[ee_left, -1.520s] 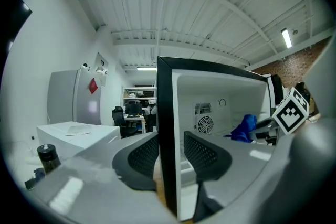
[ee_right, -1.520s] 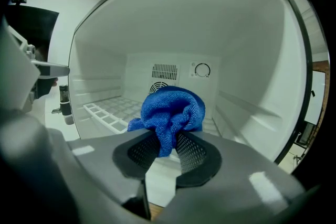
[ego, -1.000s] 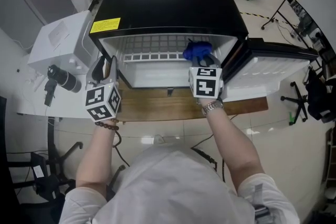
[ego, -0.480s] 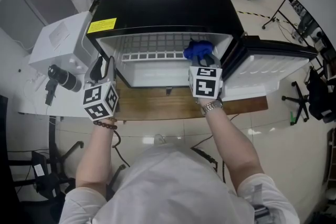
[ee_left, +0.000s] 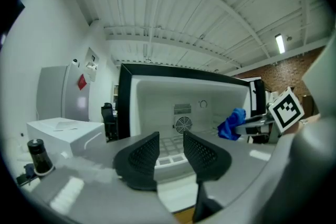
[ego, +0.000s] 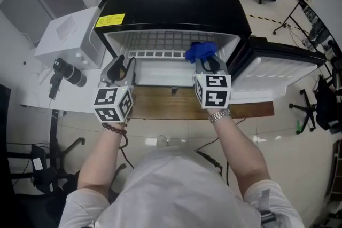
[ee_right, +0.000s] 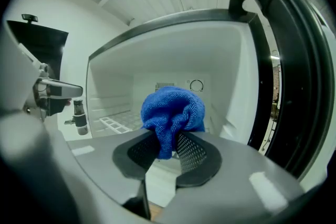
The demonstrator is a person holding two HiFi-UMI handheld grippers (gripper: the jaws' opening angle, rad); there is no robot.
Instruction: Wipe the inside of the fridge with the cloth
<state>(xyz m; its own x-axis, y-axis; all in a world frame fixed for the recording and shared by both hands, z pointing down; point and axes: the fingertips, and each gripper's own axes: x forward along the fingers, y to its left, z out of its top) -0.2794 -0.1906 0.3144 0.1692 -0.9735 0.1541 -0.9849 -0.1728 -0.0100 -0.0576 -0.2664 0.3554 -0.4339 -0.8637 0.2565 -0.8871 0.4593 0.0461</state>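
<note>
— Blue cloth [ego: 200,51]: position?
— Upper centre of the head view, bunched at the right of the open fridge's [ego: 171,2] mouth. The right claw [ego: 207,63] is clamped on it.
— Left claw [ego: 122,68]?
— At the lower left of the opening, jaws parted, nothing between them. The fridge door [ego: 278,69] stands open at right.
</note>
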